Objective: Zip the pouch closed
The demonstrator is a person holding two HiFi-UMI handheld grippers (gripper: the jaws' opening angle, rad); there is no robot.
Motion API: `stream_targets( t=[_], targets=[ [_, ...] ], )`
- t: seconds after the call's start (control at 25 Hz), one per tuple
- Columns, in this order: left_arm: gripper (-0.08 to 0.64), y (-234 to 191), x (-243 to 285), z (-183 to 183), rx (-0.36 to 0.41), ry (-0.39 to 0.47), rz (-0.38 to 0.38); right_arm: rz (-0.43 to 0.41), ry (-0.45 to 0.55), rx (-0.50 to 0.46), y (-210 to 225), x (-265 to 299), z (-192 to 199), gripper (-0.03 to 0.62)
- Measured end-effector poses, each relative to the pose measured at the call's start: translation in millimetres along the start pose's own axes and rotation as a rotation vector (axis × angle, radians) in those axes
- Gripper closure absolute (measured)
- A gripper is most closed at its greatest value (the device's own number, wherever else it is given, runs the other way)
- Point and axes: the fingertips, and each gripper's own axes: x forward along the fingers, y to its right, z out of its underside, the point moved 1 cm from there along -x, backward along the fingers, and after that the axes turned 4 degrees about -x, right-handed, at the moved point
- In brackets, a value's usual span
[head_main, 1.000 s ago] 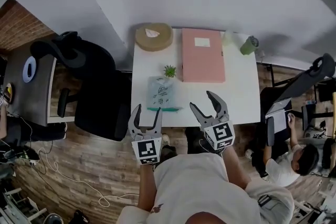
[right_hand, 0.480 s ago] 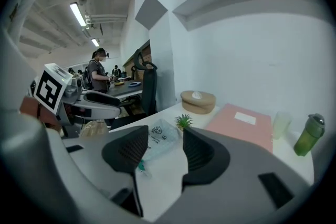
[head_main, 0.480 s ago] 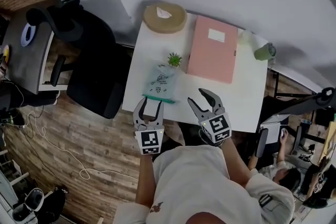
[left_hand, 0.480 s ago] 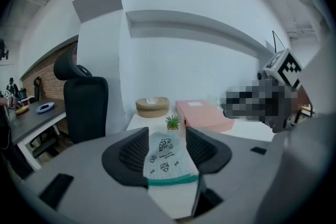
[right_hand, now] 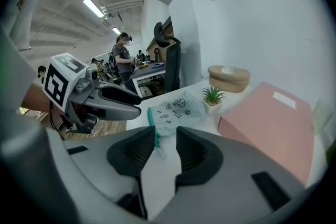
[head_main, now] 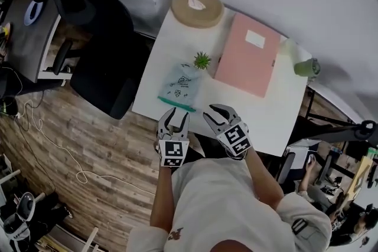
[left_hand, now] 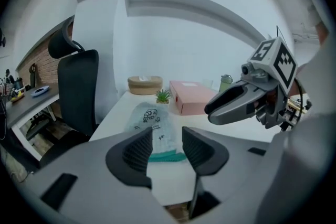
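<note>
Left tongs [head_main: 175,119] and right tongs [head_main: 217,115], jaws just closing partway on nothing, hover near the printed pouch [head_main: 181,84] on the surface [head_main: 277,118].

The left gripper [head_main: 175,118] and right gripper [head_main: 220,116] have sunk to the near edge of the table [head_main: 277,120], just short of the pouch [head_main: 180,85]; both pairs of jaws have been closing, nothing between them.

Table [head_main: 277,121], contents as laid out:
- Pouch [head_main: 180,84] is laid near the front left edge.
- Small plant [head_main: 202,59] is set just behind the pouch.
- Flat box [head_main: 248,55] is placed right of the plant.
- Round container [head_main: 197,7] is kept at the rear left corner.
- Cup [head_main: 306,68] is stood at the rear right.
- Chair [head_main: 100,62] is positioned left of the table.
</note>
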Motion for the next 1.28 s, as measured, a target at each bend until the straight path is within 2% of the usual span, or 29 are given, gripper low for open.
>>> stream_targets(
  t=[0.28,0.68,0.92,1.08,1.28],
  targets=[
    [0.405,13.2,18.3,39.3,-0.011,-0.103,0.024,-0.1,-0.095,-0.08,-12.0,24.5,26.9,0.488],
    [0.448,30.7,32.1,68.5,0.01,-0.196,0.083,-0.164,-0.205,-0.171,-14.4,51.1,56.7,0.494],
    [0.449,37.1,39.2,77.1,0.02,-0.221,0.11,-0.193,-0.234,-0.183,-18.5,61.0,63.3,0.514],
    [0.449,39.0,43.6,77.7,0.036,-0.227,0.12,-0.187,-0.247,-0.191,-19.2,65.0,64.5,0.572],
    [0.449,40.5,48.9,80.5,0.058,-0.241,0.124,-0.201,-0.238,-0.164,-20.5,65.4,65.9,0.58]
  ],
)
